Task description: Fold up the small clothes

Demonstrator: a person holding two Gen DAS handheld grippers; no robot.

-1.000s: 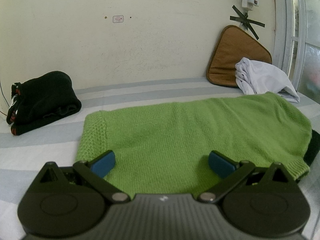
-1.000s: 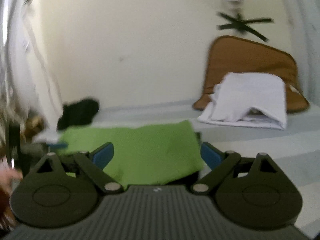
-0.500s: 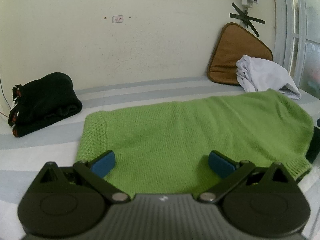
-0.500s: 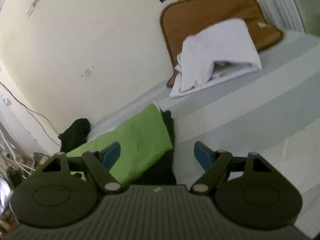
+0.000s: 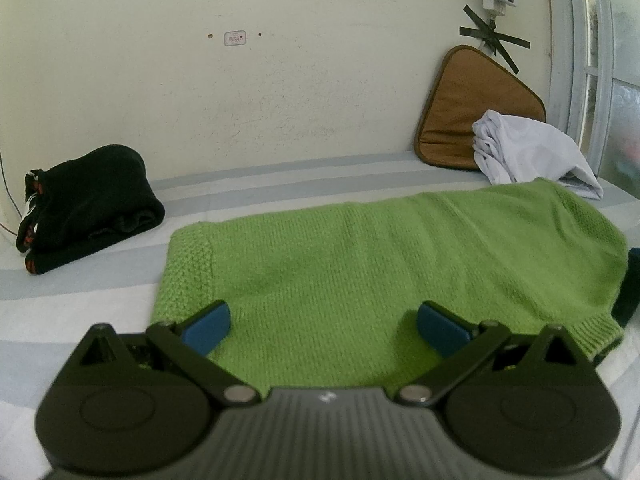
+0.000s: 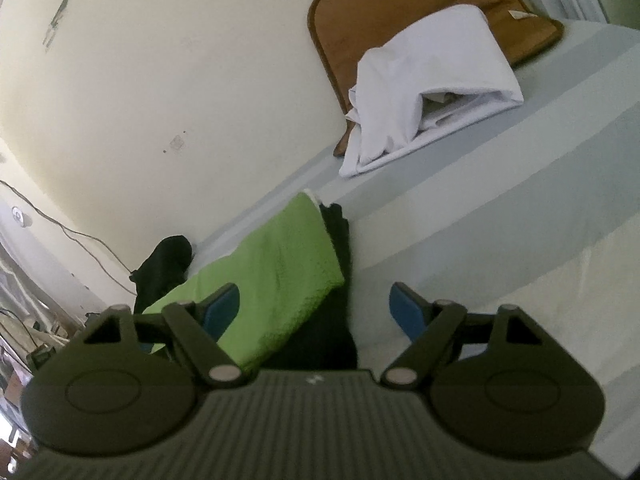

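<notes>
Striped bed (image 5: 100,280), green sweater (image 5: 380,264) flat

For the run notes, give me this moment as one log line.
task: fold clothes | green sweater: flat on bed | left gripper: open over near edge | right gripper: open at sweater's end | nothing held

A: Clothes status?

B: Green knit sweater (image 5: 384,264) lies flat on the striped bed sheet (image 5: 80,292), long axis running left to right, ribbed hem at its left end. Dark fabric (image 6: 336,280) shows under its right edge.

A: Others?

B: Black garment (image 5: 88,204), folded into a thick bundle, well left of the sweater, near the wall. White garment (image 5: 528,152), loosely folded and rumpled, behind the sweater's right end, leaning on a brown cushion (image 5: 468,108).
</notes>
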